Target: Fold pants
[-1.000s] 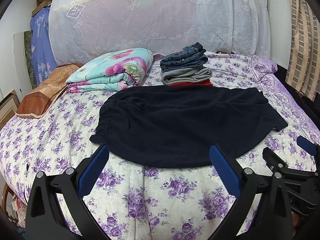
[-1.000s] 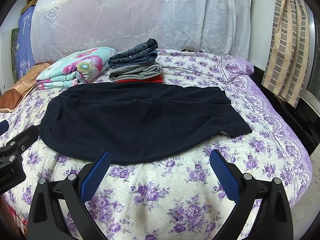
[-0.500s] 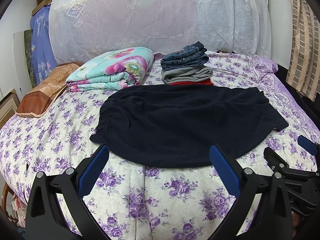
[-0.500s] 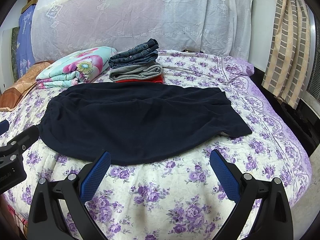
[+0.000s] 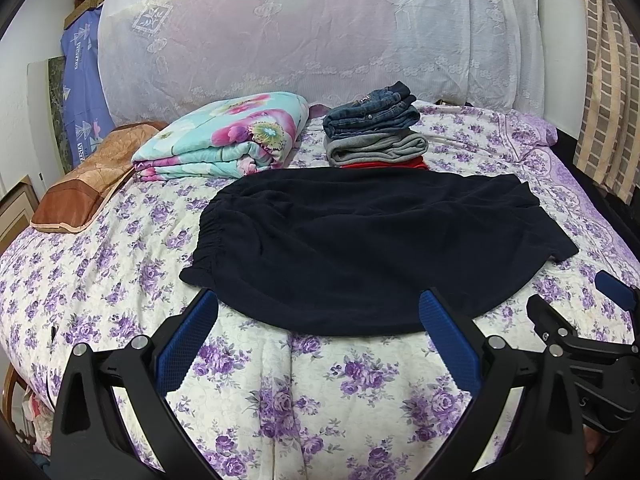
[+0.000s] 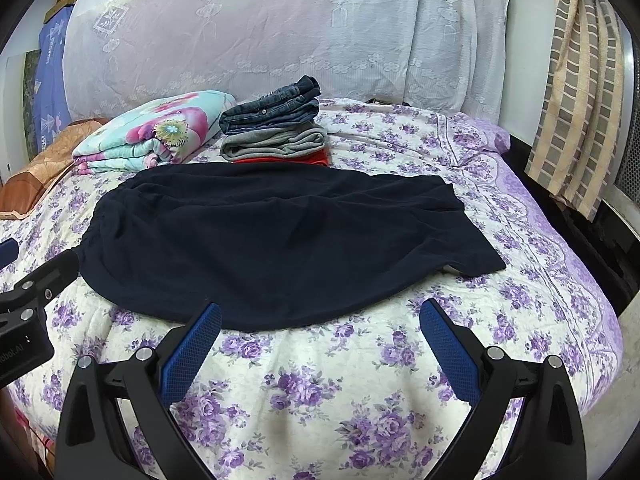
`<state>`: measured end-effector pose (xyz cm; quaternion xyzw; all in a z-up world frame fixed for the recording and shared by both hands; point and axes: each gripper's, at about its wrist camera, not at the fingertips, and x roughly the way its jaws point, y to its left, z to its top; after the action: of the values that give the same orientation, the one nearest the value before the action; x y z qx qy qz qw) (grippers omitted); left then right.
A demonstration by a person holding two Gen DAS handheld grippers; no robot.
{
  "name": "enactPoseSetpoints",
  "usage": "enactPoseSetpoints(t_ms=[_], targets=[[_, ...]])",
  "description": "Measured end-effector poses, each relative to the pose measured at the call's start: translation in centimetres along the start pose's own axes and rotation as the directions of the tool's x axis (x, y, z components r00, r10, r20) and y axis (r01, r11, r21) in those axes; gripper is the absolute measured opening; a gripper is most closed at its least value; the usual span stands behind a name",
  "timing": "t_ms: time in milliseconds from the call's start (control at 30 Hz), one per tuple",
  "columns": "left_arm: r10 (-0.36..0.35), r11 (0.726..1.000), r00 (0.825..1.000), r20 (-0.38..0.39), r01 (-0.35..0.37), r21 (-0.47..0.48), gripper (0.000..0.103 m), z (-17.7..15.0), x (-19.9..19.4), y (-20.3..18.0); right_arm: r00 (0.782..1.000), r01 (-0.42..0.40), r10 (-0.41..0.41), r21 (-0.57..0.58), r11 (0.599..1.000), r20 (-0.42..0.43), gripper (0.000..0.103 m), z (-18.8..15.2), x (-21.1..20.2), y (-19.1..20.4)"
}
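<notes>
Dark navy pants [image 5: 360, 240] lie spread flat on the floral bed, waistband to the left, leg ends to the right; they also show in the right wrist view [image 6: 280, 236]. My left gripper [image 5: 318, 312] is open and empty, just in front of the pants' near edge, toward the waistband side. My right gripper [image 6: 320, 320] is open and empty, in front of the near edge toward the leg side. Neither touches the cloth. The right gripper's body shows at the right of the left wrist view [image 5: 580, 344].
A stack of folded clothes, jeans on top [image 5: 372, 128], sits behind the pants. A folded floral blanket [image 5: 228, 140] and a brown pillow [image 5: 92, 176] lie at the back left. A lace-covered headboard [image 5: 320, 32] stands behind. The bed's right edge [image 6: 580, 280] drops off near a striped curtain [image 6: 580, 80].
Both grippers have crept slightly closer to the pants' near edge. The pants have not moved.
</notes>
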<state>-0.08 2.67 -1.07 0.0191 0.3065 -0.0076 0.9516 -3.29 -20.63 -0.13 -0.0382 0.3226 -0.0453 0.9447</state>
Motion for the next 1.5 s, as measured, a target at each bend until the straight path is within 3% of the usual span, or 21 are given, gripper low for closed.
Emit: enactPoseSetpoints(t_ms=[267,367,467,567,667,800,867,967,1033,1067,1100,1133,1200,1333,1433,1500], targets=[[0.003,1.0,1.0,-0.015,-0.003,0.001,0.098,-0.5,1.0,-0.2,1.0,-0.004,0.004,-0.002,1.0,-0.006,0.1,0.3,0.4,0.2],[-0.031,0.999,0.997,-0.065,0.032,0.01,0.098,-0.8,2.0,-0.8,1.0,-0.001,0.001,0.005,1.0,-0.025,0.1,-0.2,1.0,-0.4],[-0.119,0.993,0.974,-0.195,0.114,-0.034,0.098,-2.4,5.0,-1.1,0.997,0.011,-0.009,0.021,1.0,-0.072,0.1,-0.9,2.5,-1.3],[-0.128,0.989,0.952,-0.277,0.101,-0.112,0.098,-3.0,8.1,0.3,0.994,0.014,-0.01,0.044,0.999,-0.108,0.1,-1.6,3.4,-2.2],[-0.159,0.959,0.931,-0.328,0.067,-0.276,0.098,-2.6,11.9,4.5,0.994,0.019,-0.013,0.055,0.998,-0.108,0.1,-1.8,3.2,-2.5],[-0.264,0.876,0.894,-0.362,0.065,-0.478,0.098,-2.9,16.5,10.0,0.994,0.021,-0.015,0.059,0.998,-0.105,0.1,-1.9,3.0,-2.8],[-0.287,0.854,0.899,-0.331,0.083,-0.514,0.098,-2.4,17.1,11.1,0.994,0.019,-0.012,0.063,0.998,-0.108,0.1,-2.0,3.0,-3.0],[-0.305,0.85,0.885,-0.351,0.087,-0.52,0.098,-1.5,18.8,11.3,0.994,0.02,-0.011,0.074,0.997,-0.113,0.1,-2.1,3.1,-3.5],[-0.3,0.84,0.887,-0.351,0.072,-0.537,0.096,-0.8,20.1,12.1,0.993,0.024,-0.015,0.081,0.996,-0.114,0.1,-2.2,3.1,-3.8],[-0.274,0.841,0.898,-0.345,0.049,-0.539,0.071,-0.5,20.3,12.4,0.993,0.031,-0.021,0.085,0.996,-0.112,0.1,-2.3,2.9,-4.1],[-0.243,0.849,0.906,-0.347,0.026,-0.529,0.031,-0.2,20.3,12.6,0.994,0.036,-0.026,0.088,0.995,-0.11,0.1,-2.3,2.8,-4.4],[-0.268,0.846,0.902,-0.338,0.052,-0.531,0.023,-0.1,20.4,12.9,0.994,0.044,-0.034,0.095,0.994,-0.106,0.1,-2.4,2.7,-4.8],[-0.338,0.8,0.892,-0.302,0.102,-0.592,0.019,-0.5,20.2,14.5,0.993,0.055,-0.043,0.112,0.992,-0.105,0.1,-2.6,2.6,-5.6],[-0.355,0.763,0.901,-0.249,0.125,-0.634,0.015,-2.1,17.9,15.6,0.992,0.057,-0.037,0.164,0.985,-0.122,0.1,-2.3,3.3,-8.8],[-0.326,0.765,0.921,-0.212,0.125,-0.632,0.014,-3.2,15.5,16.5,0.987,0.102,-0.072,0.208,0.973,-0.147,0.1,-1.2,5.0,-13.0],[-0.332,0.767,0.915,-0.228,0.121,-0.63,0.015,-3.7,15.8,16.8,0.976,0.123,-0.067,0.271,0.955,-0.209,0.1,0.0,8.3,-17.0]])
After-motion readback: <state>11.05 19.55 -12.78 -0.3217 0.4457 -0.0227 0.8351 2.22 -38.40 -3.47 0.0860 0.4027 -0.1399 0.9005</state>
